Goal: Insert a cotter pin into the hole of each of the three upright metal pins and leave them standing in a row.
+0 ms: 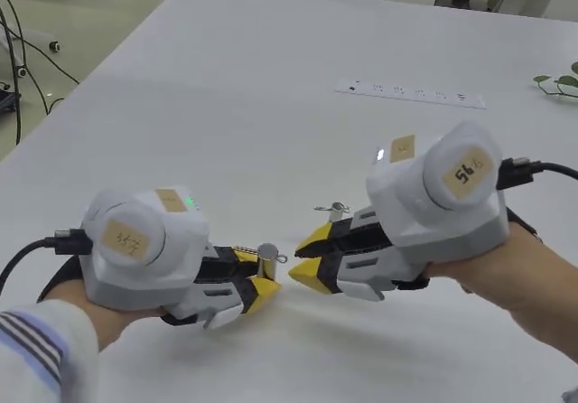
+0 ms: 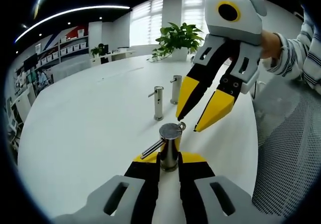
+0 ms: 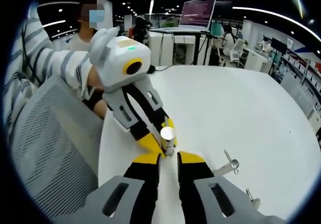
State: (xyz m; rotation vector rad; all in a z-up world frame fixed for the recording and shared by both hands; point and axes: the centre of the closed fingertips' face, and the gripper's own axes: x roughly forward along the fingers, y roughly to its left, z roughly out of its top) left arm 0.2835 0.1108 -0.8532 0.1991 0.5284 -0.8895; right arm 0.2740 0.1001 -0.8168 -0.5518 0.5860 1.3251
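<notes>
The left gripper [image 2: 169,158] clamps a short upright steel pin [image 2: 170,139] with a thin wire cotter pin [image 2: 152,148] through it; the right gripper [image 2: 189,123], jaws parted, hovers at its 1 o'clock.

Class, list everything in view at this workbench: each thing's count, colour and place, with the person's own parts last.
metal pins: three, silver; one clamped, two standing upright beyond it.
cotter pins: silver; one through the clamped pin, apparently one in each standing pin.
table: one, white, under everything.
power strip: one, white, far side of table.
potted plant: one, green, table's end.
left gripper: white, black, yellow tips; shut on a pin.
right gripper: same colours; open, tips by that pin's head.
hands: two, behind the grippers; striped sleeve.
</notes>
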